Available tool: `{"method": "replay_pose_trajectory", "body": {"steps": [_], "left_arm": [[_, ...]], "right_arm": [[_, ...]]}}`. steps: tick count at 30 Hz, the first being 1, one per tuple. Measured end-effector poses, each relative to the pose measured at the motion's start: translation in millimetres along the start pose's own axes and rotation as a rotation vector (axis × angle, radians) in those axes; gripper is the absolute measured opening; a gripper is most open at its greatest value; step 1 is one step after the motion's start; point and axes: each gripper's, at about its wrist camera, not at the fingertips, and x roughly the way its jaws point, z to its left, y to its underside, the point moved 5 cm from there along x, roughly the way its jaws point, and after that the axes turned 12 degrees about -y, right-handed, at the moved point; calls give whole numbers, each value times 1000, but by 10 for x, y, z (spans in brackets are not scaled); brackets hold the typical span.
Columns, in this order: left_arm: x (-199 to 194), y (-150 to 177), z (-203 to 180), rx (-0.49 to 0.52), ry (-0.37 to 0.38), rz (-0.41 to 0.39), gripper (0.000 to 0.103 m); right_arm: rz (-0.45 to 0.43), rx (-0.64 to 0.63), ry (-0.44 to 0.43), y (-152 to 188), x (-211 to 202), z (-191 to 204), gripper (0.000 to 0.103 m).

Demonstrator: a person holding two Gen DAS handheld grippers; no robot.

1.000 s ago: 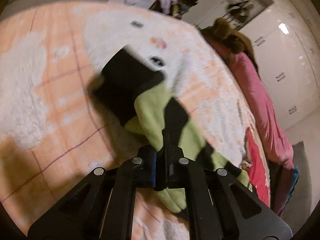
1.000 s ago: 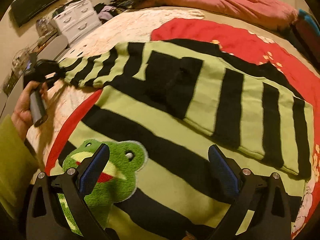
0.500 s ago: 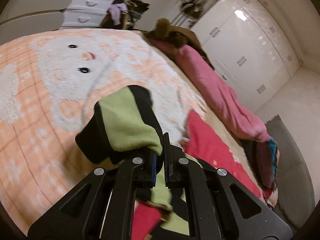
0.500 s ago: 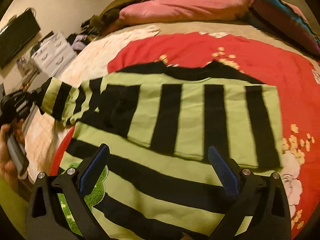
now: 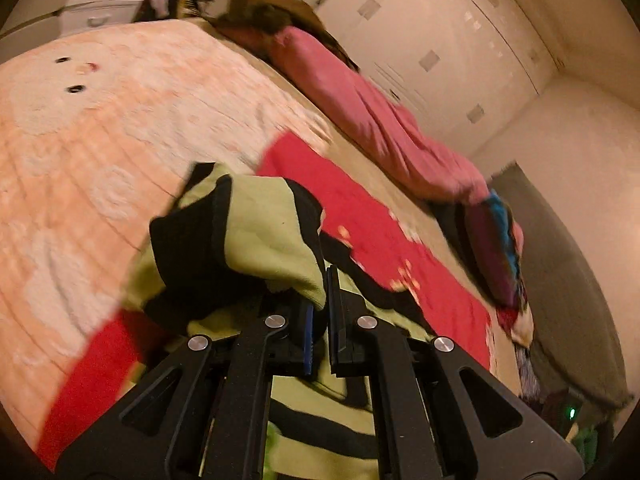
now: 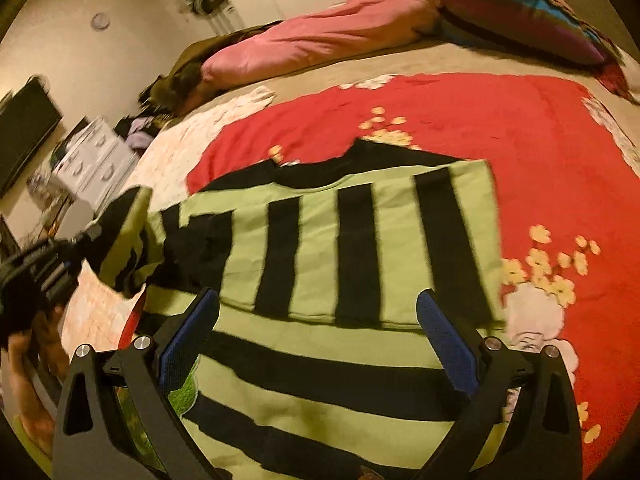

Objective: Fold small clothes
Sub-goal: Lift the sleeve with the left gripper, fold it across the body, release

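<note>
From the left wrist view, the left gripper [image 5: 323, 312] was pinched on the cuff end of the striped sleeve [image 5: 256, 236], the green-and-black cloth bunched over and just ahead of its fingertips. The sleeve hung above the seam where the peach blanket [image 5: 100, 128] meets the red blanket [image 5: 380, 240], toward the bed's left side. To fold well, I judged the cuff should be carried flat across the body, kept taut so no crease bunches, and let go only once it lies square.

From the right wrist view, the right gripper [image 6: 320, 344] stood spread wide with nothing between its pads, hovering over the striped sweater [image 6: 340, 248], which lay on the red blanket near the bed's middle. The other sleeve seemed already laid across the chest, though blur makes that uncertain. The left gripper showed at the left edge.
</note>
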Motion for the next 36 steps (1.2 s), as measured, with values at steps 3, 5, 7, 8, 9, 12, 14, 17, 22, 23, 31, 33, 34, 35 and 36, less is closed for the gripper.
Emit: {"method": "replay_pose_trajectory", "body": {"steps": [3, 5, 7, 8, 9, 12, 14, 17, 22, 23, 31, 33, 34, 35, 36], "left_arm": [[113, 199, -347, 67, 22, 35, 0], [209, 363, -571, 101, 38, 72, 0], [308, 583, -774, 143, 62, 118, 1], [352, 680, -852, 168, 65, 135, 3], [431, 839, -963, 214, 72, 169, 5], [640, 1188, -1058, 303, 75, 253, 31], [694, 1321, -1022, 309, 83, 296, 39], [644, 1374, -934, 306, 107, 308, 43], [304, 1123, -845, 329, 106, 197, 56], [242, 1055, -824, 338, 87, 162, 56], [7, 430, 79, 173, -241, -122, 58], [62, 404, 235, 118, -250, -94, 58], [82, 400, 263, 100, -245, -85, 58], [87, 384, 304, 83, -241, -82, 58], [101, 370, 309, 79, -244, -84, 58]], "right_arm": [[-34, 43, 12, -53, -117, -164, 99], [-61, 68, 36, -91, -214, -289, 99], [-77, 101, 55, -113, -286, -419, 99], [-82, 116, 63, -114, -309, -475, 99], [-85, 135, 72, -111, -328, -545, 99], [-85, 163, 83, -98, -342, -636, 99], [-83, 165, 86, -89, -345, -653, 99], [-81, 160, 83, -91, -326, -625, 99], [-62, 130, 66, -87, -250, -520, 99], [-56, 121, 65, -84, -223, -491, 99], [14, -99, 15, -4, 151, 183, 99], [38, -222, 10, 57, 321, 497, 99], [47, -269, 14, 88, 380, 600, 99], [61, -340, 28, 126, 483, 735, 99], [73, -383, 47, 149, 556, 813, 99]]}}
